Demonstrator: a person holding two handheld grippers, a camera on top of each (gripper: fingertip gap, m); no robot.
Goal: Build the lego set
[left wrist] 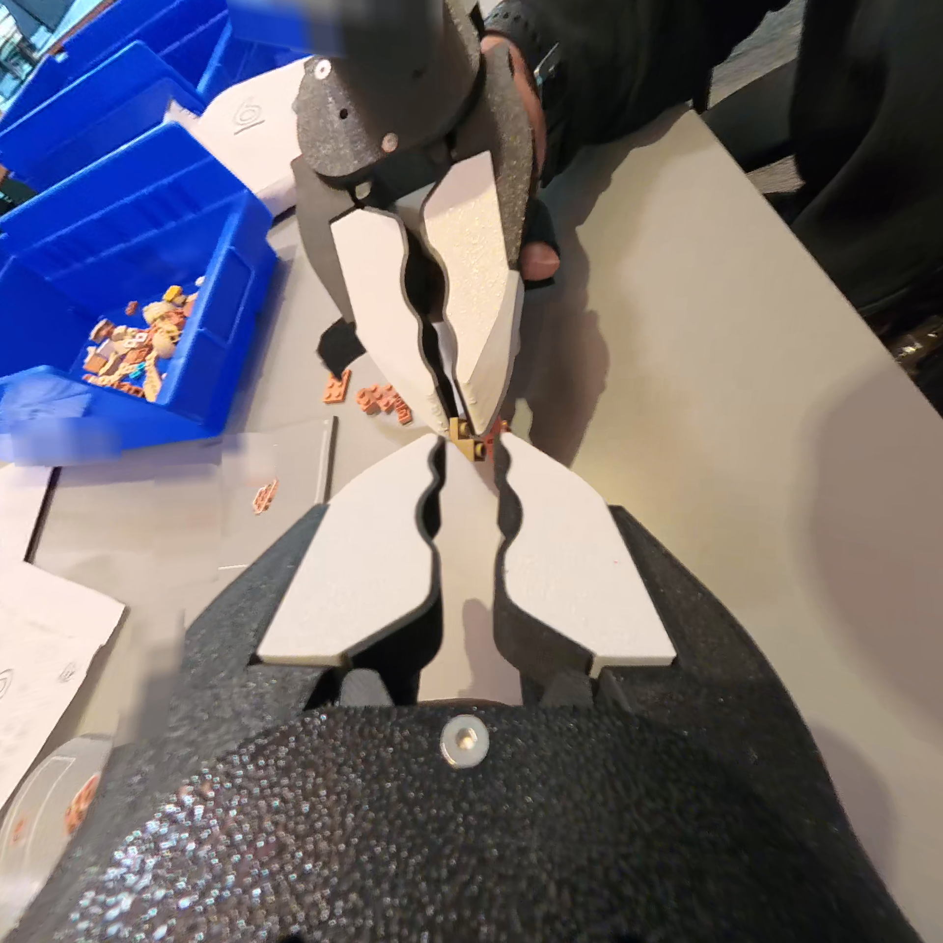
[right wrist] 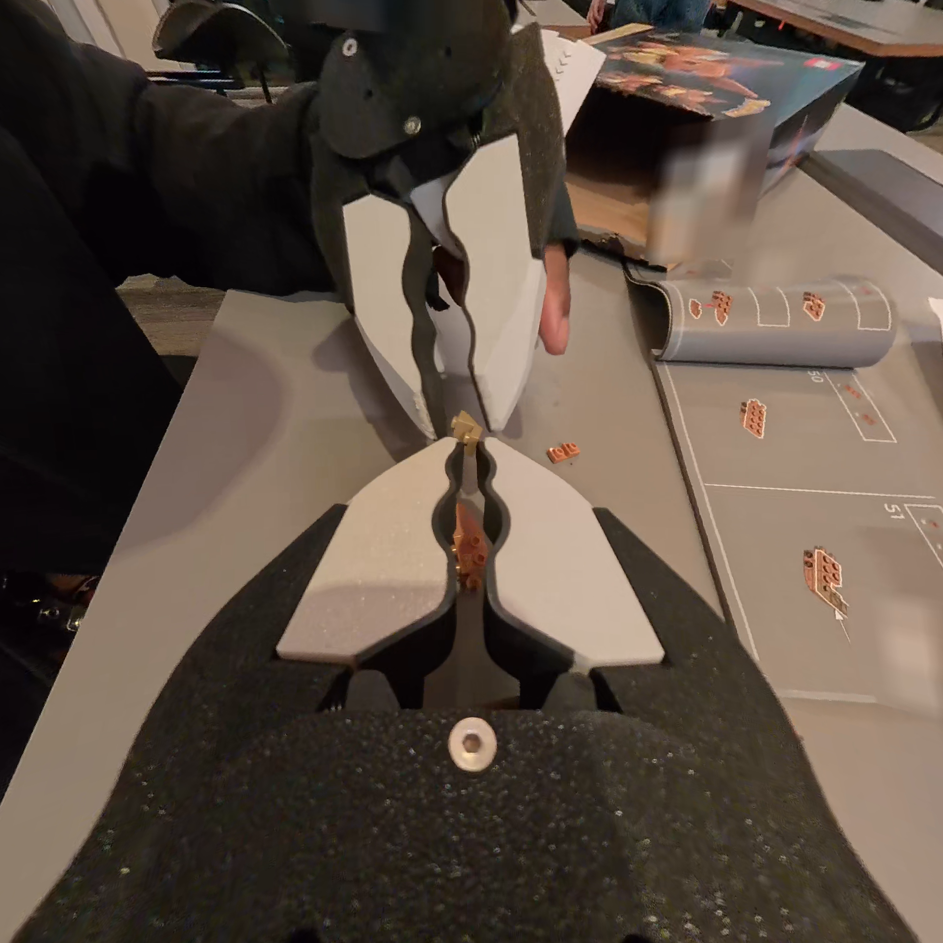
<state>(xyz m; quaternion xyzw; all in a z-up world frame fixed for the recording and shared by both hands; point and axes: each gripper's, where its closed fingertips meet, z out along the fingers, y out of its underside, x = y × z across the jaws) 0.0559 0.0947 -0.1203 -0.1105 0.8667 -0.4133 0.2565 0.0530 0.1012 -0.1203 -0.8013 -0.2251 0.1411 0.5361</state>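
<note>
Your right gripper point(right wrist: 467, 449) pinches a gold brick piece point(right wrist: 467, 428) at its tips. Your left gripper point(left wrist: 469, 444) faces it from twelve o'clock, fingers spread.

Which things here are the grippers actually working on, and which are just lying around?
At the grippers:
tan brick, pinched by the right hand-held gripper; left hand-held gripper open, tips beside it.

Lying about:
loose brown plates; blue bin of bricks; printed mat; set box.
</note>
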